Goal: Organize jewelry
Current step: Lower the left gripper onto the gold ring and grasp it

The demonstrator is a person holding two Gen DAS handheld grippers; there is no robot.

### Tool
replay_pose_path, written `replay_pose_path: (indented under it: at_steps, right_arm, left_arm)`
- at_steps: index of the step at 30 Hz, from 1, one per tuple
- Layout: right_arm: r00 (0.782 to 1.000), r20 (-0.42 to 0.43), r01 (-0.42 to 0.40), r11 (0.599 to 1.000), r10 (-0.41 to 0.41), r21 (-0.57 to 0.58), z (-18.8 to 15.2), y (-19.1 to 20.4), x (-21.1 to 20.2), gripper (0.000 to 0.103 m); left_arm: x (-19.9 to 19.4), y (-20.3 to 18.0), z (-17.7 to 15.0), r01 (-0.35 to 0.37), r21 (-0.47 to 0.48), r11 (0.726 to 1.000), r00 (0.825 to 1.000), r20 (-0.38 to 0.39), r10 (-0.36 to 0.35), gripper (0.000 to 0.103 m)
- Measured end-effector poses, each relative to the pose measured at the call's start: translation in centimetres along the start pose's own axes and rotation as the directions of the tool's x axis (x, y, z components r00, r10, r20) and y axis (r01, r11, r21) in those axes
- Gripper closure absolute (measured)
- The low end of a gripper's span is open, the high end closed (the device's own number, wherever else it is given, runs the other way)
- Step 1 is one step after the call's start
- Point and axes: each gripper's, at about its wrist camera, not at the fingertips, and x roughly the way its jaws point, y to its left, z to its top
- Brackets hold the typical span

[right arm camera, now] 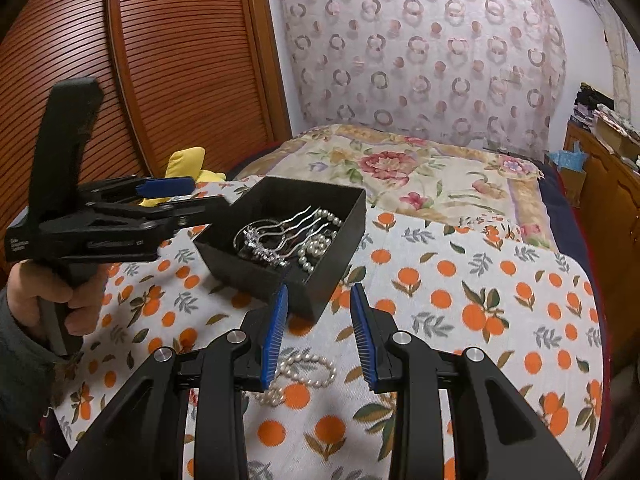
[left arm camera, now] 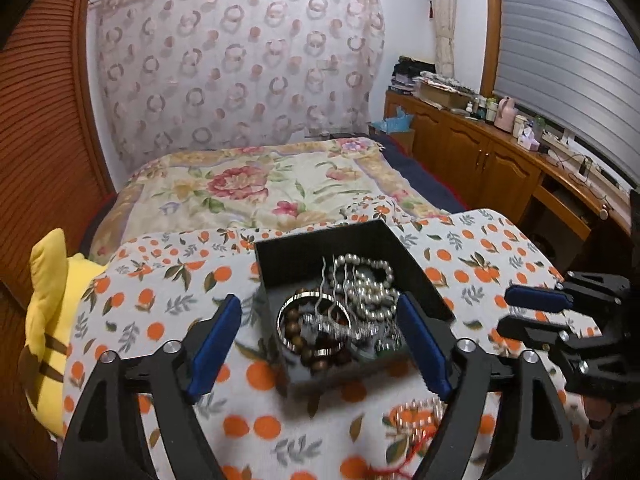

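A black open box (left arm camera: 298,256) (right arm camera: 340,204) sits on the orange-print cloth and holds a pearl string (left arm camera: 370,280), a silver hair comb (right arm camera: 298,220), a silver bangle (left arm camera: 290,308) and brown wooden beads (left arm camera: 320,358). My left gripper (left arm camera: 320,312) is open, its blue fingers on either side of the box's near end; it also shows in the right wrist view (right arm camera: 188,196), beside the box's left corner. My right gripper (right arm camera: 319,296) is open and empty, just short of the box's near corner. A pearl bracelet (right arm camera: 304,376) lies on the cloth under it, seen blurred in the left wrist view (left arm camera: 420,412).
The cloth (right arm camera: 480,320) covers a rounded table that ends close to the right. A bed with a floral quilt (left arm camera: 256,188) lies behind. A yellow plush toy (left arm camera: 48,320) sits at the left. A wooden cabinet (left arm camera: 500,160) with clutter runs along the right wall.
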Motion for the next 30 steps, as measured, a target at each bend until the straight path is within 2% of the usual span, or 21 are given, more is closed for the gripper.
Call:
replay_pose_path:
  at_steps: [7, 8, 9, 16, 24, 30]
  right_arm:
    - [1.0, -0.013, -0.006, 1.0, 0.006, 0.003, -1.1, 0.9, -0.2, 0.068]
    - [1.0, -0.008, -0.003, 1.0, 0.003, -0.009, -1.0, 1.1, -0.2, 0.074]
    - [1.0, -0.002, -0.003, 1.0, 0.003, -0.017, -0.9, 1.2, -0.3, 0.095]
    - [1.0, 0.024, -0.01, 1.0, 0.01, -0.016, 0.7, 1.2, -1.4, 0.096]
    - [0.998, -0.063, 0.0, 0.999, -0.003, -0.05, -1.4, 1.8, 0.4, 0.096]
    - [0.988, -0.152, -0.009, 0.996, -0.005, -0.092, -3.5, 2.7, 2.5, 0.096]
  left_arm:
    - [-2.6, 0.0, -2.9, 0.004, 0.006, 1.0, 1.0, 0.006, -0.004, 0.021]
    - [-2.8, 0.0, -3.2, 0.004, 0.004, 1.0, 1.0, 0.007, -0.004, 0.021]
    - [-3.0, 0.0, -3.6, 0.002, 0.003, 1.0, 1.0, 0.008, -0.002, 0.021]
    - [-3.7, 0.4, -5.7, 0.011, -0.011, 1.0, 1.0, -0.004, -0.011, 0.021]
    - [-3.1, 0.3, -8.3, 0.018, 0.006, 1.0, 0.997, -0.075, -0.017, 0.021]
    - [-2.6, -0.1, -9.9, 0.037, 0.022, 0.999, 0.992, -0.122, -0.034, 0.021]
